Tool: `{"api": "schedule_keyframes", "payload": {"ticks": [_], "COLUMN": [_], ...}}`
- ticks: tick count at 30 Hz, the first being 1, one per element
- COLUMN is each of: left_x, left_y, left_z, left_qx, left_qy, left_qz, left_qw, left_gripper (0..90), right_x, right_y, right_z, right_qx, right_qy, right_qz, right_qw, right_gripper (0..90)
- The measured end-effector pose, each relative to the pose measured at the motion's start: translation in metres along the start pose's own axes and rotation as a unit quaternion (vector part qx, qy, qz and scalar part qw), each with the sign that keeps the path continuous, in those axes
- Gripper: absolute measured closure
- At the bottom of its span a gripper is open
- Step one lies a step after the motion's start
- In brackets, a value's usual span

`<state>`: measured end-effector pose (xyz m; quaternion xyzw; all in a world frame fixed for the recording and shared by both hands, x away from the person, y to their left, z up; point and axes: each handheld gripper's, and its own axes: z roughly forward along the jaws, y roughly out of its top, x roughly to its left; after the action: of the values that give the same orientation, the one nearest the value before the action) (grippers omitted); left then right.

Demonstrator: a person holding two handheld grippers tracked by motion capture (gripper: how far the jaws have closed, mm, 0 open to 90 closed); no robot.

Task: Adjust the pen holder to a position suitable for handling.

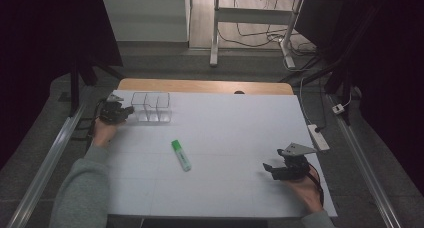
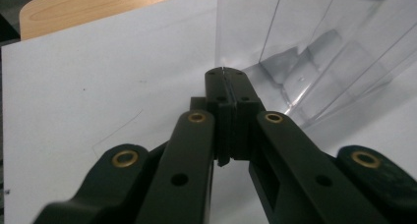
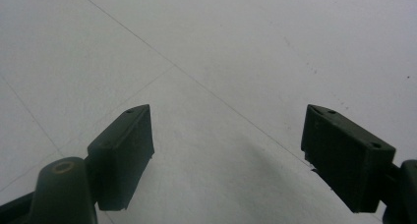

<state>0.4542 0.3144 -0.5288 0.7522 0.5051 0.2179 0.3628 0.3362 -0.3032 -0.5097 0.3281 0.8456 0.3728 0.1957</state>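
A clear plastic organizer (image 1: 151,107) with several compartments is standing near the far left corner of the white worktop (image 1: 235,133), upright and see-through. The left gripper (image 1: 126,111) is sitting right at its left end; in the left gripper view its fingers (image 2: 222,89) are pressing flat against each other just in front of the organizer's (image 2: 314,52) near wall, and it is hard to tell whether a thin edge of plastic is caught between them. The person's left hand (image 1: 102,130) is reaching in from a grey sleeve (image 1: 80,193). A green and white marker (image 1: 181,154) is lying flat near the middle of the worktop, well apart from the organizer. The right gripper (image 1: 270,169) is resting near the right front edge with its fingers (image 3: 123,155) standing wide apart over bare worktop, holding nothing
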Motion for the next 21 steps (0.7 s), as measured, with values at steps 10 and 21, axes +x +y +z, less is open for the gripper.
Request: {"api": "schedule_keyframes", "payload": {"ticks": [10,21], "left_x": [0.0012,-0.0058], "left_y": [0.0022,0.0057], "left_z": [0.0023,0.0049], "left_qx": [-0.001,0.001], "left_qy": [-0.006,-0.017], "left_qz": [-0.001,0.011], "left_qw": [1.0000,0.9998], "left_gripper": [88.9,89.0], "right_x": [-0.0004,0.0001], "right_y": [-0.0002,-0.0001], "right_z": [0.0003,0.0009], "right_qx": [0.000,0.002], "right_qy": [0.001,0.000], "right_qz": [0.000,-0.001], "right_qw": [1.0000,1.0000], "right_gripper": [19.2,19.2]}}
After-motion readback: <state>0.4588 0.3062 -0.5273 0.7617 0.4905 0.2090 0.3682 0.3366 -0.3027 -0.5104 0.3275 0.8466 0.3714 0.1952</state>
